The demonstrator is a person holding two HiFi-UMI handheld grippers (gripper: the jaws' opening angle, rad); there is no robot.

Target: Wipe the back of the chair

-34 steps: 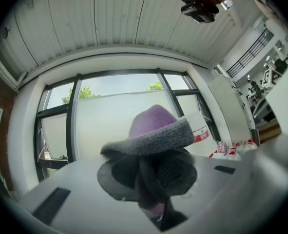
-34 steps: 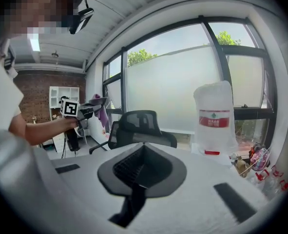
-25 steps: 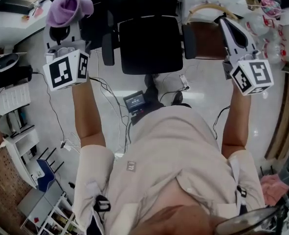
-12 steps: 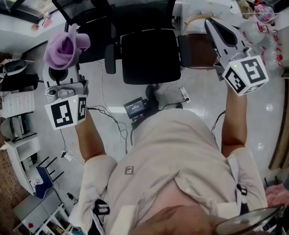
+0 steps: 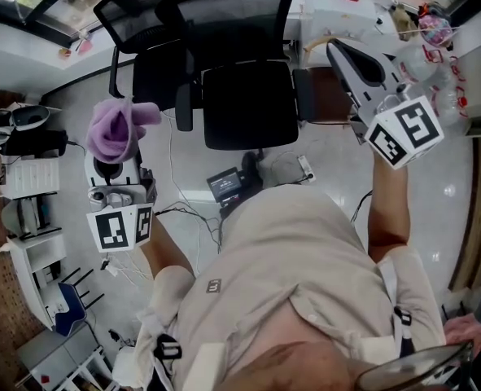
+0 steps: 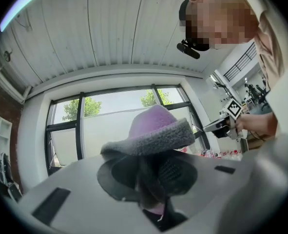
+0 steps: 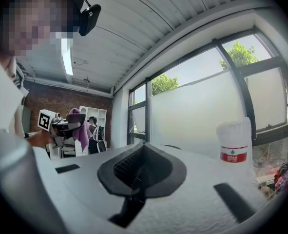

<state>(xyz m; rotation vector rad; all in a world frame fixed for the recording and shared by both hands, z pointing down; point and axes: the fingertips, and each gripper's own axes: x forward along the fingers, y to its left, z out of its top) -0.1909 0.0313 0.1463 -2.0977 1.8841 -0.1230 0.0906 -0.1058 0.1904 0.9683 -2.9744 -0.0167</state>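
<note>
Head view: left gripper (image 5: 110, 155), clamped on the purple cloth (image 5: 120, 123), has drawn back and low, now well apart from the chair back (image 5: 224, 10); wiping contact is judged not yet made. Right gripper (image 5: 344, 58) jaws together, holding nothing

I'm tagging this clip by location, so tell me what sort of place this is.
Probably an office or workshop: a black mesh office chair, tall windows, and white shelves against a brick wall.
</note>
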